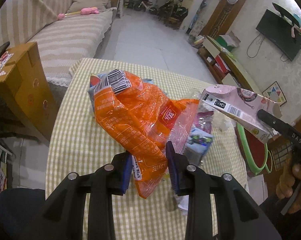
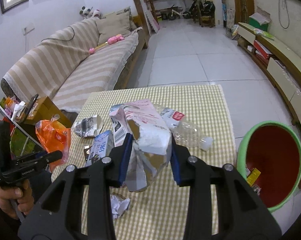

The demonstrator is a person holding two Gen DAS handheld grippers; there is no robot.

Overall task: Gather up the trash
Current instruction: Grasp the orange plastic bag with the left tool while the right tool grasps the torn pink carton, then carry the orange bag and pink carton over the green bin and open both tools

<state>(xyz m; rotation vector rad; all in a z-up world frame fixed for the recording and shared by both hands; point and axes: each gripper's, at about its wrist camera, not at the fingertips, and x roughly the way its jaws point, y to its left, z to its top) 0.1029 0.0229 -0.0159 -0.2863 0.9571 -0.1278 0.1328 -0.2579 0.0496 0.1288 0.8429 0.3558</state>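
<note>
Checked table (image 2: 200, 100), one green-rimmed bin (image 2: 270, 160) right of it. Left gripper (image 1: 149, 160) pinching one orange wrapper (image 1: 134, 116); right gripper (image 2: 150, 156) clamping one torn pink carton (image 2: 148, 128), lifted. Beyond: one clear bottle (image 2: 188, 134), scraps partly hidden.

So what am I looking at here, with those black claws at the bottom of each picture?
No robot: a person holds a two-finger tool in each hand, each with a fisheye camera looking along its fingers. In the left tool's picture, the left gripper pinches an orange plastic bag. In the right tool's picture, the right gripper pinches a torn pink carton. On the checked tablecloth lie a crushed clear bottle and crumpled paper. A green-rimmed bin stands at its right.
</note>
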